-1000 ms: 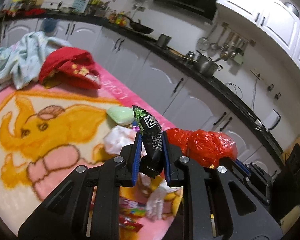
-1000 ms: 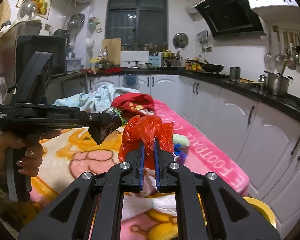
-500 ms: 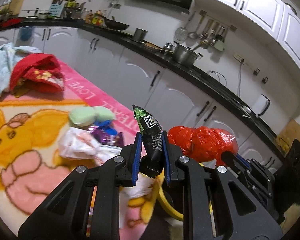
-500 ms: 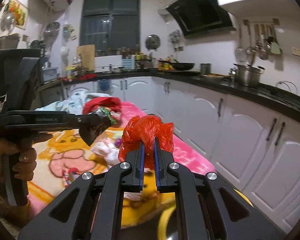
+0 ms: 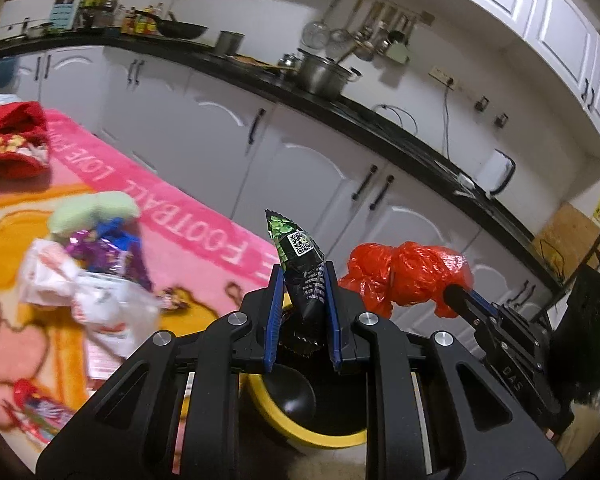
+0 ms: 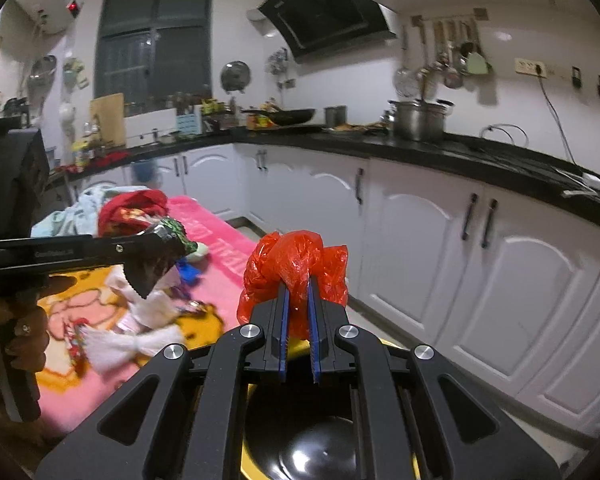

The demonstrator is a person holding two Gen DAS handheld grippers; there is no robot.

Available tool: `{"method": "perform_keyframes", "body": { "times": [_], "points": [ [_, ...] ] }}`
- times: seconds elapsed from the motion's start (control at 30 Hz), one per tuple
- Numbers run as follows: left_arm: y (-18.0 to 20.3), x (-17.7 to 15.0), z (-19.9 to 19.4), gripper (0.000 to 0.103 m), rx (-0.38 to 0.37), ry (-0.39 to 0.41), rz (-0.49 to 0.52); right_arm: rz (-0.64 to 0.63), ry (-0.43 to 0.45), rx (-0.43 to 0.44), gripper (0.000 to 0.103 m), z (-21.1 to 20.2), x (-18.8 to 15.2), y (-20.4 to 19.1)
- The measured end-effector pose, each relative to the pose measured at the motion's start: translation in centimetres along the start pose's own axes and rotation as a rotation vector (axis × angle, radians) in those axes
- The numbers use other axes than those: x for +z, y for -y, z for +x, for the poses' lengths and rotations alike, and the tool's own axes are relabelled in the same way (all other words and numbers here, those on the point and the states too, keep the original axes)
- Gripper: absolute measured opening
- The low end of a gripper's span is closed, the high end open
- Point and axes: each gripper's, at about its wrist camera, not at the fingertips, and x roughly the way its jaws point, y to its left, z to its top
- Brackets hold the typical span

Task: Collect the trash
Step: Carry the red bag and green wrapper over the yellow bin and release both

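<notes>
- Now both loads hang at the bin: a second ago we were looking across the pink blanket point(image 5: 204, 216) from well over the table, and since then the view has swung off its edge, with the yellow-rimmed bin point(image 5: 300, 432) opening up below us.
- Our left gripper point(image 5: 302, 312) is clamped on the dark snack wrapper point(image 5: 300, 264), which stands up between the blue pads, QR code facing us, its lower end over the bin's black liner.
- Our right gripper point(image 6: 298, 320) is pinched narrow on the crumpled red plastic bag point(image 6: 296, 268), the bulk of it bunched above the fingertips; the bin mouth point(image 6: 320, 452) sits directly under it.
- So, we judge, carrying is nearly done and the drop comes next: both pieces look ready to fall once the jaws part.
- Edges to mind: the table corner lies just left of the bin, and the white cabinet doors point(image 6: 480, 264) stand close on the right, so room is mostly straight down.
- The two grippers are near each other, the red bag just beside the wrapper, so we'd release one at a time.
- More litter waits on the blanket: white tissue point(image 5: 96, 300), a purple wrapper point(image 5: 112, 256), a red packet point(image 5: 40, 404).
</notes>
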Motion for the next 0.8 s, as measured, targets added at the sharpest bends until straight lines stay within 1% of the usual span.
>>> {"method": "perform_keyframes", "body": {
  "times": [0.23,0.43,0.6,0.8],
  "points": [
    [1.7,-1.8,3.5,0.013,-0.028,-0.066,0.024,-0.003,-0.064,-0.054,0.008,0.1,-2.9,2.8],
    [2.1,-4.0,6.3,0.013,-0.061,-0.145,0.023,0.030,-0.152,-0.083,0.008,1.4,-5.9,4.9],
    [2.3,-5.5,8.1,0.013,-0.074,-0.200,0.033,0.056,-0.209,-0.092,0.008,2.3,-7.6,6.0],
    [2.5,-6.5,9.9,0.017,-0.083,-0.246,0.040,0.075,-0.247,-0.076,0.010,3.0,-8.8,6.6]
  ]
}}
